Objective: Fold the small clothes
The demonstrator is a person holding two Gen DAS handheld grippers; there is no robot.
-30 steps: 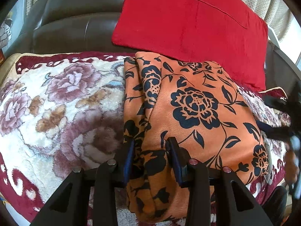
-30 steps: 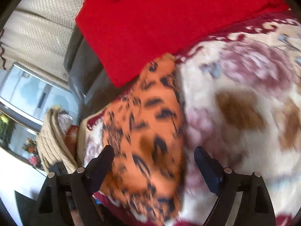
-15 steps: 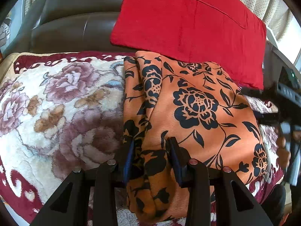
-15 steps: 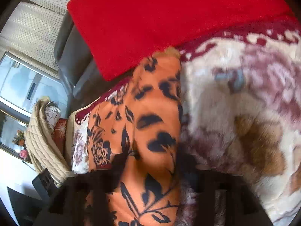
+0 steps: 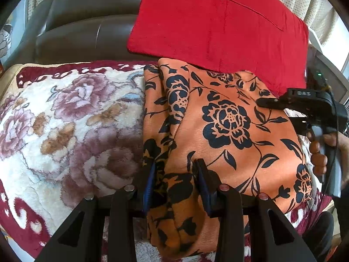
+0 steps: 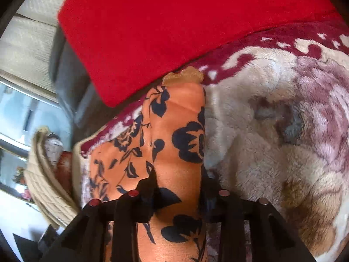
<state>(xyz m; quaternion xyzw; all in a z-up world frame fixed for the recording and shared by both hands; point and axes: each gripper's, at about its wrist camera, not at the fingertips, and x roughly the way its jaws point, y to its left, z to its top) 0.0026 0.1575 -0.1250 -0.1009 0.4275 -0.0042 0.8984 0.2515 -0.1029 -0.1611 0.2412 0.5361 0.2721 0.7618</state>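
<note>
An orange garment with black flowers (image 5: 229, 131) lies folded on a flowered plush blanket (image 5: 65, 126). My left gripper (image 5: 174, 174) is shut on the garment's near left fold. My right gripper (image 6: 178, 181) is shut on a fold of the same garment (image 6: 174, 135) at its right side. In the left wrist view the right gripper's body (image 5: 309, 107) and the hand holding it show at the garment's right edge.
A red cushion (image 5: 218, 21) leans on the dark leather sofa back (image 5: 82, 28) just behind the garment. The blanket (image 6: 272, 131) spreads wide to the left of the garment. A beige quilted cloth (image 6: 43, 185) hangs off the sofa's far end.
My right gripper has moved in over the garment's right side and shut from wide open onto a fold. My left gripper stays shut on the near left fold.
</note>
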